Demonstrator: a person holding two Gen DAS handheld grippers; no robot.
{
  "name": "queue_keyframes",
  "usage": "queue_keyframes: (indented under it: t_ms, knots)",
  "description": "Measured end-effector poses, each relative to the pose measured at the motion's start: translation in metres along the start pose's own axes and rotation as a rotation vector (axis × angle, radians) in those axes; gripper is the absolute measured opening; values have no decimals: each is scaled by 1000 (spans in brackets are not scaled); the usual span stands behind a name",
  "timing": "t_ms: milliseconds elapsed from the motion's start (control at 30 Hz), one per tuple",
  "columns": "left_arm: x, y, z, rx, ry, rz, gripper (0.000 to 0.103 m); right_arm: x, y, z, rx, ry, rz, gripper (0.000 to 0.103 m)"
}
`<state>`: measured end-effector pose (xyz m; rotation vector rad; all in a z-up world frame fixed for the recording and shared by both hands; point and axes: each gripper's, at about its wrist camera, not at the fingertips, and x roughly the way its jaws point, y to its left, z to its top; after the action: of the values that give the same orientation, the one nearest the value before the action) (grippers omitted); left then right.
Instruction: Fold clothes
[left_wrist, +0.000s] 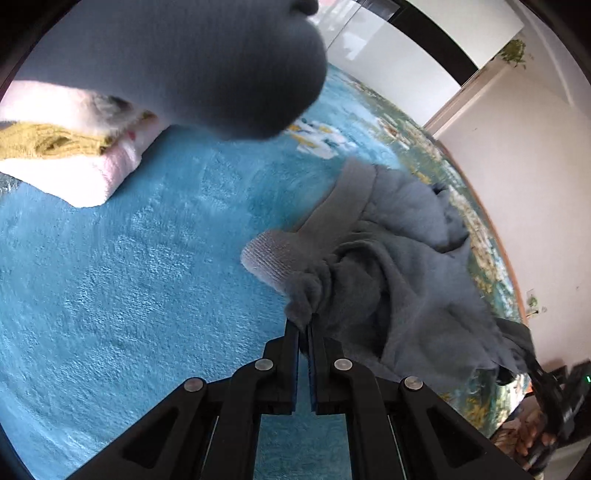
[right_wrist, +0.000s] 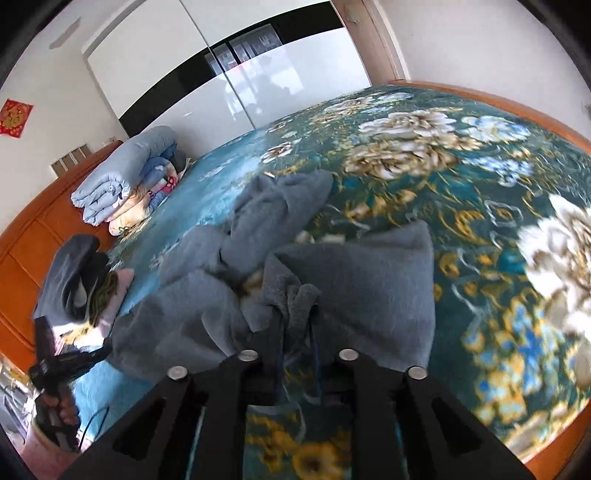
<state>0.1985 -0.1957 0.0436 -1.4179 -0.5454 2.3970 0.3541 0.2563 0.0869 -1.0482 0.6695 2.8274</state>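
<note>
A grey fleece garment (left_wrist: 399, 266) with a ribbed cuff (left_wrist: 269, 254) hangs bunched over the blue bed cover (left_wrist: 129, 258). My left gripper (left_wrist: 304, 326) is shut on a fold of the garment near the cuff. In the right wrist view the same garment (right_wrist: 280, 266) is stretched and crumpled between the grippers. My right gripper (right_wrist: 297, 321) is shut on another bunched edge of it. The left gripper (right_wrist: 70, 362) shows at the far left, holding the garment's other end. A grey cloth (left_wrist: 207, 55) hangs close before the left camera.
A stack of folded clothes, pink and mustard (left_wrist: 74, 155), lies on the bed at the left. Rolled quilts (right_wrist: 125, 177) lie by the wooden headboard (right_wrist: 29, 236). A white and black wardrobe (right_wrist: 236, 66) stands behind. The floral bedspread (right_wrist: 461, 184) spreads to the right.
</note>
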Motion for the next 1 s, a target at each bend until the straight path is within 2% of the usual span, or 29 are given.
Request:
queue_keyframes:
  t_ms: [33,67,133,267,367,467,500,533,567,633,700,767,833,867,933,1000]
  knots:
    - [1,-3,2,3,-5,1,4,-8,-8,-6,9,-10,-26,48]
    - [2,-7,3,6,-12,3,4,-15,-17,-12,20,-20,-55,50]
    - [5,-12,6,11,-16,8,4,-30,-33,-23,42,-40,-112,51]
    - [9,-3,5,10,-7,8,4,-17,-66,-42,127,35,-187,51]
    - [7,3,2,-5,-3,-3,5,9,-66,-48,116,72,-199,51]
    - [8,12,4,-33,-3,-27,5,21,-64,-42,127,40,-236,51]
    - [8,14,4,-40,-4,-34,5,24,-65,-37,156,26,-237,43]
    - [8,15,4,-44,-5,-41,5,25,-68,-33,188,16,-235,15]
    - [7,16,4,-44,-8,-46,5,23,-70,-28,219,3,-242,2]
    - [3,16,4,-34,-23,-57,5,11,-71,-16,264,-44,-262,3]
    - [-4,14,5,-19,-53,-79,5,-28,-62,4,266,-161,-251,3]
    - [-11,12,7,-3,-82,-102,5,-78,-39,30,197,-290,-251,3]
    - [-16,8,9,18,-103,-106,5,-116,2,57,6,-384,-328,3]
    - [-16,6,10,32,-109,-96,5,-125,21,72,-98,-402,-379,3]
    - [-10,3,10,65,-111,-56,5,-109,33,93,-213,-354,-437,4]
    - [-5,6,8,74,-97,-42,5,-73,26,109,-272,-256,-490,4]
